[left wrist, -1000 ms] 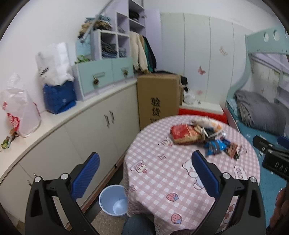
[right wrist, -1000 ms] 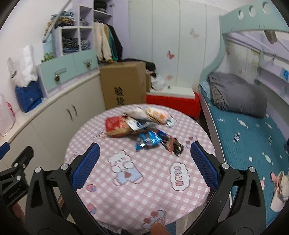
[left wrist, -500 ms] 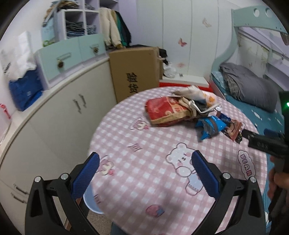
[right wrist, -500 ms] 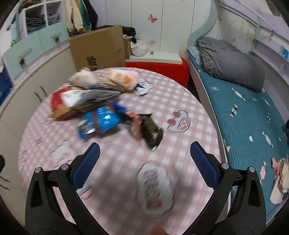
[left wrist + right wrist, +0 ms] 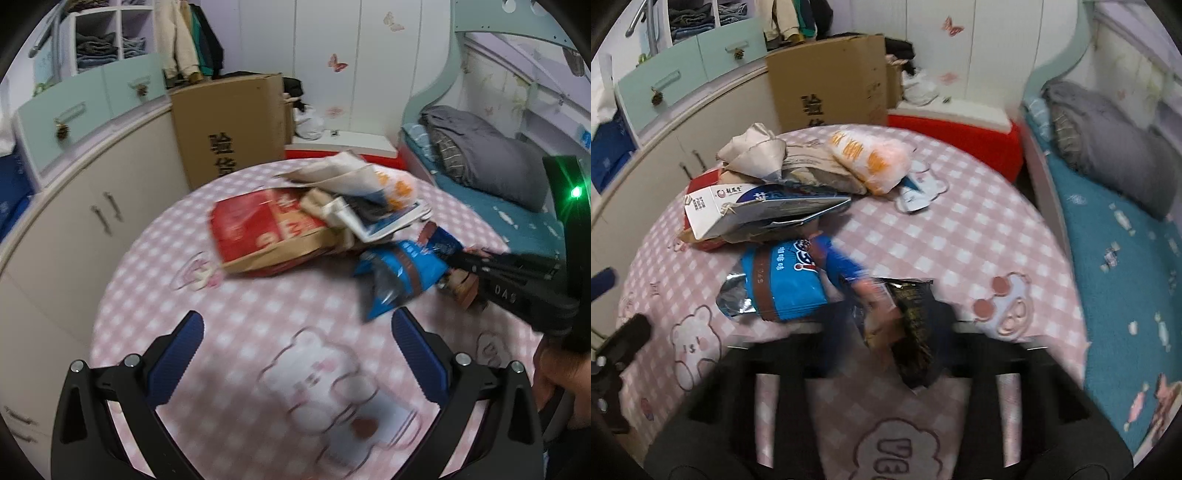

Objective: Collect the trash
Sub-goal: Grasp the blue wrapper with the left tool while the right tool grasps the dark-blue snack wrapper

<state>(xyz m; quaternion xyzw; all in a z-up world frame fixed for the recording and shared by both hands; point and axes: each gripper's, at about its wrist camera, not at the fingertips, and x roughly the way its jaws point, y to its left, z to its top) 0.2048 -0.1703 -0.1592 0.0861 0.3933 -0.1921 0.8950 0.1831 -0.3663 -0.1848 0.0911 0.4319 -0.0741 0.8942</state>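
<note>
A heap of trash lies on the round pink checked table (image 5: 258,317): a red and brown bag (image 5: 266,232), a white carton (image 5: 757,210), an orange and white bag (image 5: 871,160), a blue snack wrapper (image 5: 783,284) and a dark wrapper (image 5: 916,332). My left gripper (image 5: 295,343) is open and empty over the table's near part. My right gripper (image 5: 882,325) is blurred, its fingers closing around the dark wrapper; it also shows in the left wrist view (image 5: 509,280) at the blue wrapper's right end.
A cardboard box (image 5: 229,129) and a red and white box (image 5: 960,125) stand behind the table. White cabinets (image 5: 74,221) run along the left. A bed with a teal cover (image 5: 1126,258) and grey blanket lies to the right.
Both grippers moved forward toward the trash heap. The right gripper's fingers came together from wide open around the dark wrapper. The left gripper stayed open.
</note>
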